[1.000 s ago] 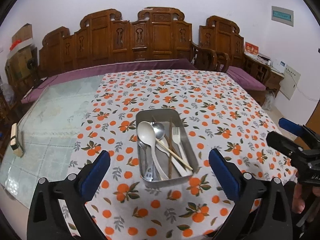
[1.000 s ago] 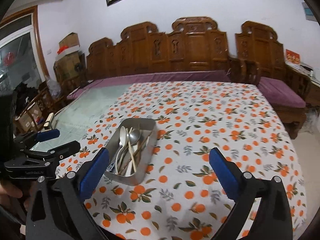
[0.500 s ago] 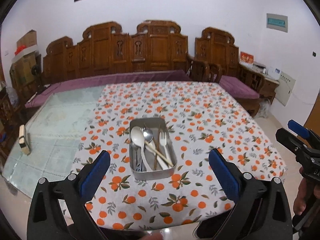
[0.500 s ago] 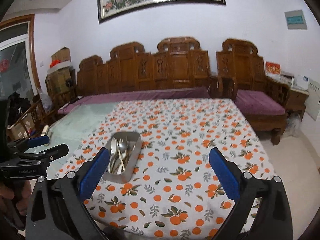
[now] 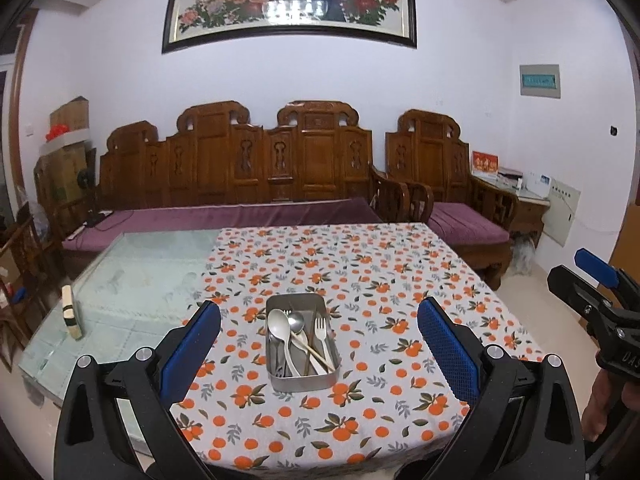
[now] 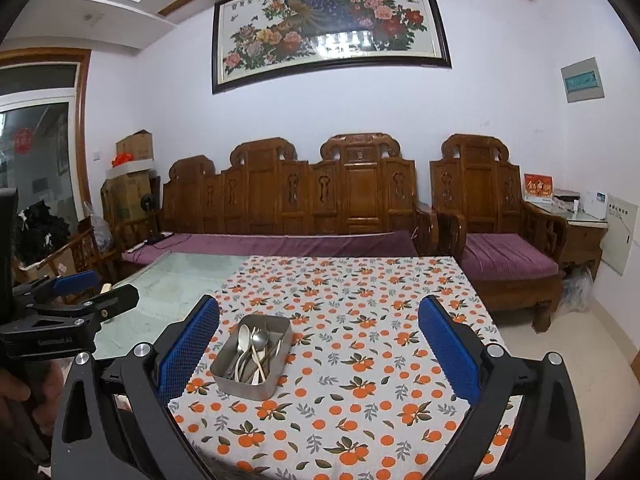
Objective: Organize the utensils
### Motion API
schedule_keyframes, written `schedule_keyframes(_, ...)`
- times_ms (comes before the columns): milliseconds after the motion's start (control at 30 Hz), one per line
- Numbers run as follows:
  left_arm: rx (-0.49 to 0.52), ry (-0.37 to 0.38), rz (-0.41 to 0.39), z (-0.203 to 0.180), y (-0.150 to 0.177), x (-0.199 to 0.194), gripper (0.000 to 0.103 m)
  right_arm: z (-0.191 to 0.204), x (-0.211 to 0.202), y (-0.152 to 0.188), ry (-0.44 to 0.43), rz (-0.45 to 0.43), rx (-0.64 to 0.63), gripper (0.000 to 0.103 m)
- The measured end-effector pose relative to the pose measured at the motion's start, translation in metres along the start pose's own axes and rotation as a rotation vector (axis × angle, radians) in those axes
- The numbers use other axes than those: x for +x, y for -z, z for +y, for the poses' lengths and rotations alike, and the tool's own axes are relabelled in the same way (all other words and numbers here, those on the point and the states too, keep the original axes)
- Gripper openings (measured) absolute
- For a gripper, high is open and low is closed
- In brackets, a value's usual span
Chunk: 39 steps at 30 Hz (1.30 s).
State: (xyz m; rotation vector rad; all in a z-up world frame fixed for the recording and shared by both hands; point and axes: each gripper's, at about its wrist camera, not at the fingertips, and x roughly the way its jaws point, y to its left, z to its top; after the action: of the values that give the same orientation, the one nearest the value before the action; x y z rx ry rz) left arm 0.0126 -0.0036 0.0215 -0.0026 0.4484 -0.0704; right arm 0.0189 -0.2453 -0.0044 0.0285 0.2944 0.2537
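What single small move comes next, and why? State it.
Probably bring the left gripper forward and down toward the metal tray. Both grippers are open and empty, held back off the table edge, and the spoons, fork and chopsticks lie jumbled in that tray.

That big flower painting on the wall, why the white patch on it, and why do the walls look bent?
Both wrist views: the patch on the framed painting is glare, apparently a reflected light; the fisheye lens curves the walls toward dark corners.
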Motion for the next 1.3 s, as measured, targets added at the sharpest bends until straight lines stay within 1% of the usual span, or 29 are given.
schedule_keyframes(1300,0.005,0.000,-0.006,-0.0011,0.0028,-0.0041,0.095,-0.0012,-0.0028,0.0003,0.006,0.000,0.006,0.100)
